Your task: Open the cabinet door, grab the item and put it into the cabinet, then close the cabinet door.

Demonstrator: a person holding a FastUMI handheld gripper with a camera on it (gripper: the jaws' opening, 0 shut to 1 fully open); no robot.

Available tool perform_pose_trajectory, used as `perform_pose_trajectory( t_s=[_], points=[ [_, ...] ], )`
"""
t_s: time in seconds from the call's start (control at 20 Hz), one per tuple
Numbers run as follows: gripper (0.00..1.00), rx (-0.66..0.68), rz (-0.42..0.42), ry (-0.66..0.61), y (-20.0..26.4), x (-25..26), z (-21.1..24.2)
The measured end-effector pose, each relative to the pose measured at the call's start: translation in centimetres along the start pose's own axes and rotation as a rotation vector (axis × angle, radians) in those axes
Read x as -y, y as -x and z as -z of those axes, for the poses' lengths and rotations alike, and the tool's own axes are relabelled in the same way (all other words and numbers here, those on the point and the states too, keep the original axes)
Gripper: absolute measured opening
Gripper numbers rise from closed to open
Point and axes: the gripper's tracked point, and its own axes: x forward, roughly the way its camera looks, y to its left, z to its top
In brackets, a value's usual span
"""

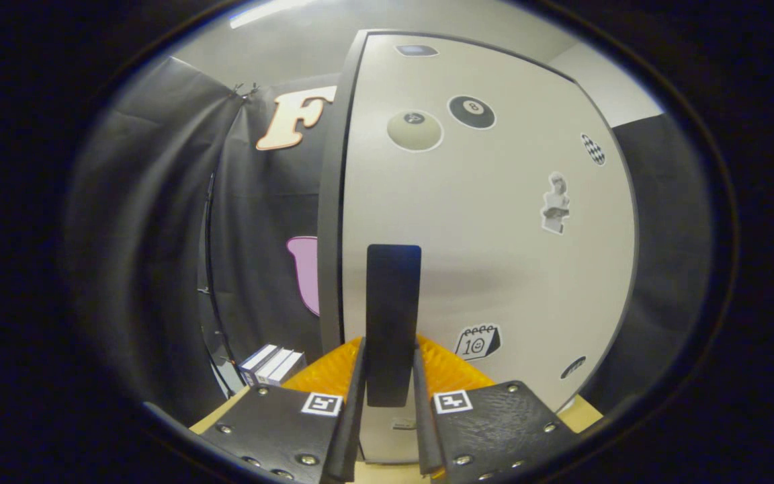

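- Gripper [390,376]: at the bottom centre of the frame, its two fingers closed against either side of the tall black rectangular handle [393,316]; both fingers appear to press on the handle's lower part.
- Tall black rectangular handle: upright, mounted on the pale grey cabinet door [488,255], running from mid-frame down between the fingers.
- Pale grey cabinet door: fills the centre and right of the frame, with its dark edge [330,222] just left of the handle; whether it is fully shut I cannot tell.
- Stickers on the door: a cream billiard ball [414,130] and a black eight ball [471,111] in the upper centre, a small chequered oval [592,148] at upper right, a white bust figure [555,203] at right of centre, a calendar page [478,341] low, just right of the fingers.
- Small stack of white and dark boxes [271,366]: lower left, beyond the left finger, resting near the black cloth wall [158,235]; likely the item to be stored, lying outside the cabinet.
- Light wooden tabletop [212,418]: a strip showing at the lower left, beneath the gripper.
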Motion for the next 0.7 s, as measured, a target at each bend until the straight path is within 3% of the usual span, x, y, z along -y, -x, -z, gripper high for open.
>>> perform_pose_trajectory(
  t_s=[0.05,0.3,0.35,0.7],
  points=[
    [0.29,0.003,0.002,-0.013,0.3,-0.1,0.5],
    [0.29,-0.014,0.008,-0.045,1.0,-0.1,0.6],
    [0.20,-0.017,0.001,-0.050,0.9,-0.1,0.6],
    [0.20,-0.004,0.017,-0.060,6.4,1.4,0.4]
  ],
)
